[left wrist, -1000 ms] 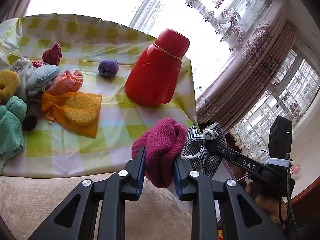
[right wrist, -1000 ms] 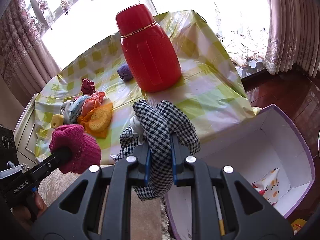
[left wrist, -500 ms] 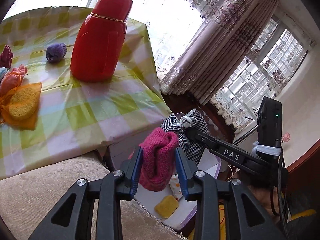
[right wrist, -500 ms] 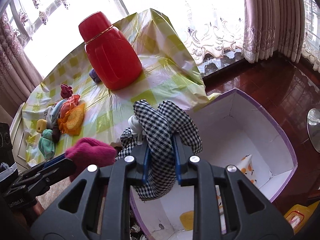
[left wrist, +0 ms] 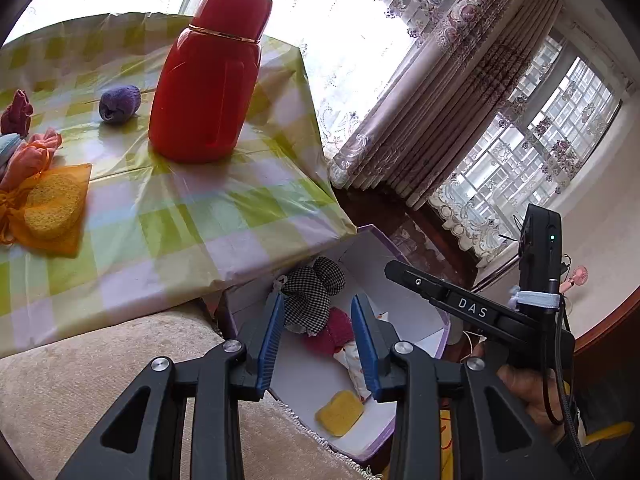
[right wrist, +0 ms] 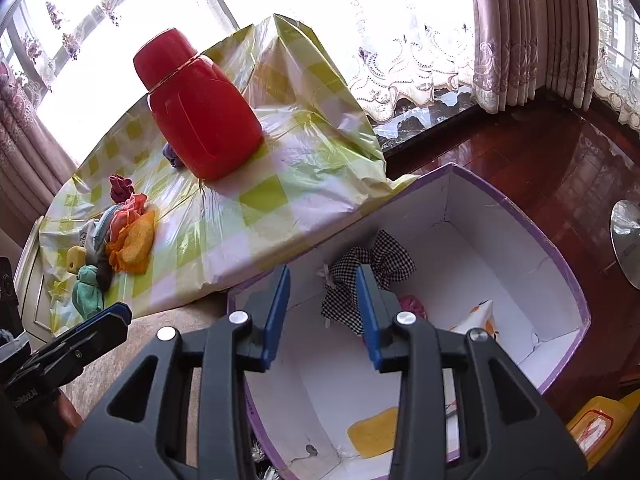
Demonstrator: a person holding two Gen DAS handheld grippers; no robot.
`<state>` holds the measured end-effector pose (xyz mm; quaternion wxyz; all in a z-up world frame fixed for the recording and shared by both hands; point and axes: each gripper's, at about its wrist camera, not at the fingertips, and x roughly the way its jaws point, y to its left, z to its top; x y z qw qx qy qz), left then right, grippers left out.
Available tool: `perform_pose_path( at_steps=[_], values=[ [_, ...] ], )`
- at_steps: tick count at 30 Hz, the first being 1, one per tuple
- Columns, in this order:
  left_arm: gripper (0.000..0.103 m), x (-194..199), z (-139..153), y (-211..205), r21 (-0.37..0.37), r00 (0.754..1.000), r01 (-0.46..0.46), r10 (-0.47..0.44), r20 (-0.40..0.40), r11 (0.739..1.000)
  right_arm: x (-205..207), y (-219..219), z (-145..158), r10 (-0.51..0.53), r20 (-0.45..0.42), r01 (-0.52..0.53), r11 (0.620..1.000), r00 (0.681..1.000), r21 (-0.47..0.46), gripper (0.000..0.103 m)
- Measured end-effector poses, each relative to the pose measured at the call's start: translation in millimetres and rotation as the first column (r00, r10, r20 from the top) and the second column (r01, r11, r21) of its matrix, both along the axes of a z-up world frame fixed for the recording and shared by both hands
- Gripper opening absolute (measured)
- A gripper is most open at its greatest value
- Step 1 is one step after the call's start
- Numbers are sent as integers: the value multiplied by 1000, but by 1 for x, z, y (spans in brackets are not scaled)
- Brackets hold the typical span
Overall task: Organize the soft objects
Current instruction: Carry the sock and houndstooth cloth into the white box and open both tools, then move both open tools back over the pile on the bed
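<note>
Checkered cloth and pink knit lie in purple box, dropped. Left gripper, right gripper: jaws opening, nothing gripped. Release step; next, fetch soft pile at 9 o'clock on table.

Strong daylight pours in through the lace-curtained windows behind the table, so the panes blow out to plain white in both wrist views and the tall red plastic flask is lit from behind, its near face darker, with a soft shadow at its base. The glossy yellow-and-white checked plastic tablecloth throws pale glare along its creases near the far edge of the table, and the polished dark red wooden floor mirrors the window light. Both pictures are sharp at the centre, while the fisheye bends straight lines into curves and leaves black vignetted corners.
</note>
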<state>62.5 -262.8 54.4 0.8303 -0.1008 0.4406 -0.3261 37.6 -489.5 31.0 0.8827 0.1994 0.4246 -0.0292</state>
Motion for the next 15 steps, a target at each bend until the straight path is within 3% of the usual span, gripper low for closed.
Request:
perform_pose_path(
  at_steps=[8, 15],
  values=[
    [37, 1, 0, 14, -14, 999, -38, 38, -3, 999, 1, 5, 0, 15, -7, -15, 1000, 1000, 4, 43],
    [37, 3, 1, 47, -32, 992, -130, 130, -8, 991, 6, 27, 3, 72, -11, -72, 997, 997, -23, 43]
  ],
)
